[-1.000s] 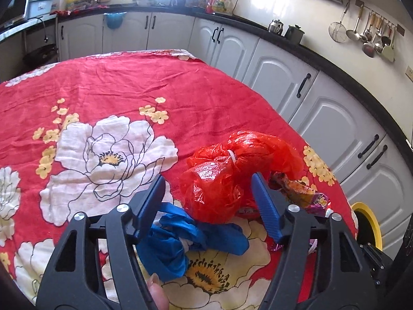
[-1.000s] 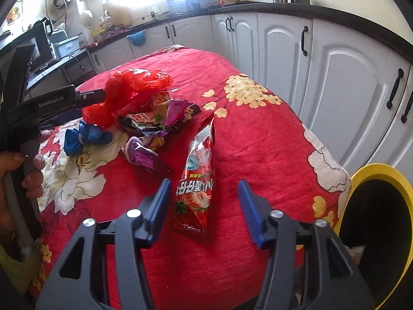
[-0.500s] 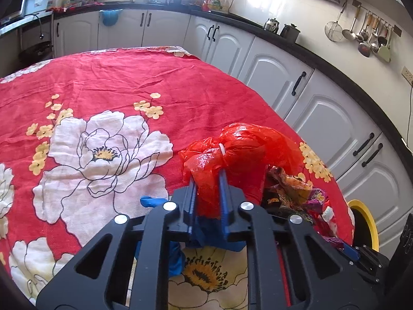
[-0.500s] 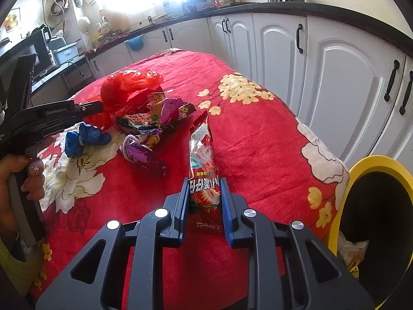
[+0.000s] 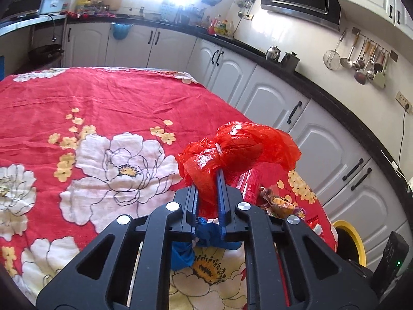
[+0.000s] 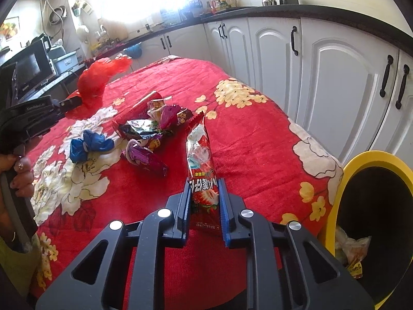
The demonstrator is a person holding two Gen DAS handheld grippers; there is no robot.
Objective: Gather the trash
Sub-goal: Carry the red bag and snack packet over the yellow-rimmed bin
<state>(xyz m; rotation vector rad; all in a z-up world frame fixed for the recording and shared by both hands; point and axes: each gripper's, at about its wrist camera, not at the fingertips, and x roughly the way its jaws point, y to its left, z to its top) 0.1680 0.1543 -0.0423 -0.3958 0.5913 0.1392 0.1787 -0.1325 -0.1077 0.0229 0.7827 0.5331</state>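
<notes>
A long strawberry snack wrapper [image 6: 200, 160] is pinched near its printed end between the narrow fingers of the right gripper [image 6: 204, 196]. Its long axis runs straight away from the camera, and its free, torn end points out over the table and tilts upward, clear of the red flowered tablecloth [image 6: 253, 139]. In the other hand, the left gripper [image 5: 208, 180] has its fingers closed tight on a crumpled red plastic bag [image 5: 240, 152], which bulges up and to the right of the fingertips, held above the cloth.

Both pieces of trash appear gripped and lifted, so the step in hand is the carry to the bin. The yellow-rimmed bin [image 6: 353, 170] stands just off the table edge to the right, with some rubbish already inside. The next move likely calls for swinging the wrapper right, over the rim, tipping its free end down, then opening the fingers.

Left on the table, near the middle, are a heap of snack wrappers [image 6: 155, 121], a purple wrapper [image 6: 147, 159] and a crumpled blue bag [image 6: 89, 146]. White kitchen cabinets [image 6: 335, 77] stand behind.
</notes>
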